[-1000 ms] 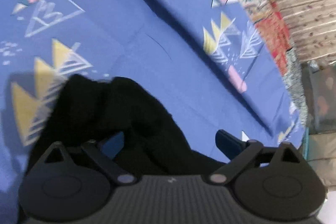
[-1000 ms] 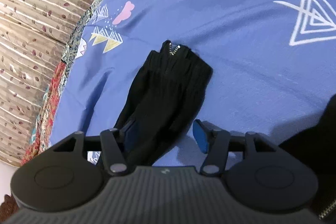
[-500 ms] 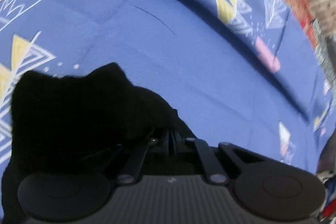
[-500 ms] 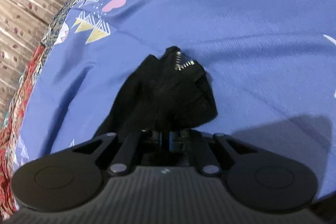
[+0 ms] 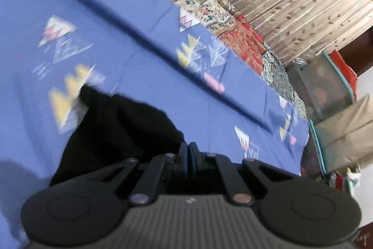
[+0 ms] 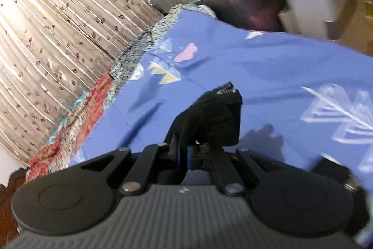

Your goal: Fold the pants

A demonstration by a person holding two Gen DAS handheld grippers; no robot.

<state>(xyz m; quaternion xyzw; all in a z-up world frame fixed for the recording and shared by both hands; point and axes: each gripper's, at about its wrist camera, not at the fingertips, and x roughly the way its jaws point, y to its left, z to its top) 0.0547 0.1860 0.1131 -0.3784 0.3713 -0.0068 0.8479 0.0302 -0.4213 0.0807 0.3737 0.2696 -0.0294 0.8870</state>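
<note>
Black pants (image 5: 121, 130), bunched, over blue sheet (image 5: 116, 22); clenched in left gripper (image 5: 188, 155) and right gripper (image 6: 184, 151) jaws.

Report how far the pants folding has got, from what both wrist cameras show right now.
Done: both grips look taken. The left gripper is shut on the black pants, and the right gripper is shut on the zipper end, which stands raised off the blue sheet with its shadow beside it. In hand: carrying the cloth. Left: no finished fold shows; the pants remain bunched, so the folds and laying flat remain.
</note>
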